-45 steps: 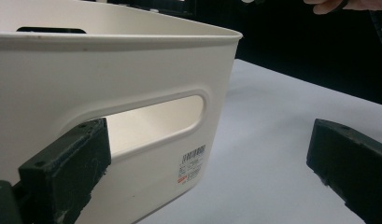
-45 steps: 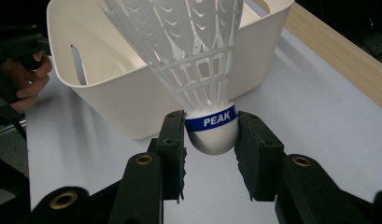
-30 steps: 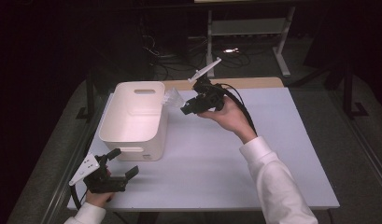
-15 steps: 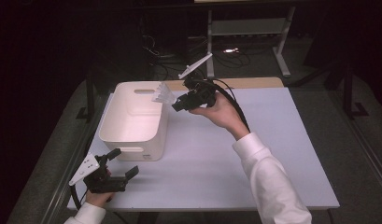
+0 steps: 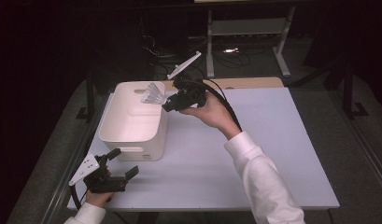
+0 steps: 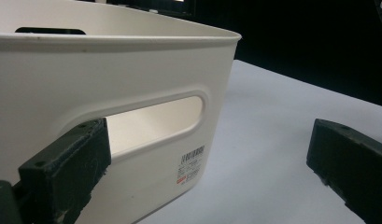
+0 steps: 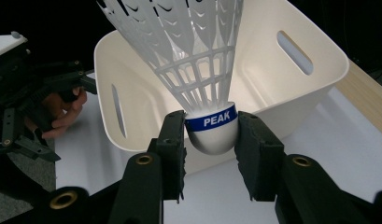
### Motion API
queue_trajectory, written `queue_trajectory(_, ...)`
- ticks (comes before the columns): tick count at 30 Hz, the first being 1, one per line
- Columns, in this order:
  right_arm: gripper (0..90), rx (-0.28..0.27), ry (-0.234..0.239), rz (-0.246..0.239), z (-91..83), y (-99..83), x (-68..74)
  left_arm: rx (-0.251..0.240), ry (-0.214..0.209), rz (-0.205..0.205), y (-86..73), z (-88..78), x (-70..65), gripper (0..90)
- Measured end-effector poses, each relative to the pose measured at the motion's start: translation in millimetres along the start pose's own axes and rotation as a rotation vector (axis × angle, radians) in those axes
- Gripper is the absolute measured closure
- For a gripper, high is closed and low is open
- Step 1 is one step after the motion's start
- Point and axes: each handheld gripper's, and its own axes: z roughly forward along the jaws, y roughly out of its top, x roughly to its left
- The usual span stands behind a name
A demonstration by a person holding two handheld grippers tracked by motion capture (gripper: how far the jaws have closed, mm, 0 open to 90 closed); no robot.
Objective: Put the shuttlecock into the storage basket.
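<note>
Dark room, white table (image 5: 254,154), white bin (image 5: 132,135); shuttlecock (image 5: 153,95) in right gripper (image 5: 169,105)

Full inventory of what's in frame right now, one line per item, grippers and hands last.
shuttlecock: 1, white with a blue band reading PEAK, clamped at its cork by the right gripper, skirt over the bin's far right corner
bin: 1, white, slotted handles, on the table's left half, empty as far as can be seen
table: 1, pale top, wooden strip along its far edge
stand: 1, grey metal, on the floor behind the table, cables around it
right gripper: 1, black, at the bin's far right rim, shut on the shuttlecock
left gripper: 1, black, at the near left table edge by the bin, jaws open
hands: 2, white sleeves, right, left
</note>
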Motion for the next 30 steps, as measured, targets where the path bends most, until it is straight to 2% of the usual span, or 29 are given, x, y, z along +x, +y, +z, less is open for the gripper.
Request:
queue_trajectory(1,62.3,0.005,0.006,0.010,1.2,1.5,2.1,0.001,0.000,0.002,0.0,-0.1,0.1,0.0)
queue_trajectory(2,62.4,0.003,0.002,-0.007,2.4,2.1,1.7,0.001,0.000,0.000,0.0,-0.3,0.0,0.0)
queue_trajectory(14,62.3,0.021,0.025,-0.035,24.3,12.6,8.4,-0.008,-0.001,-0.012,0.2,-1.3,-0.8,0.0)
queue_trajectory(22,62.3,0.015,0.054,-0.027,41.7,15.2,11.3,-0.009,-0.001,-0.007,0.2,-2.0,-0.3,0.0)
queue_trajectory(30,62.3,0.024,0.073,-0.020,50.7,15.5,15.3,-0.008,0.000,-0.006,0.3,-2.2,-0.5,0.0)
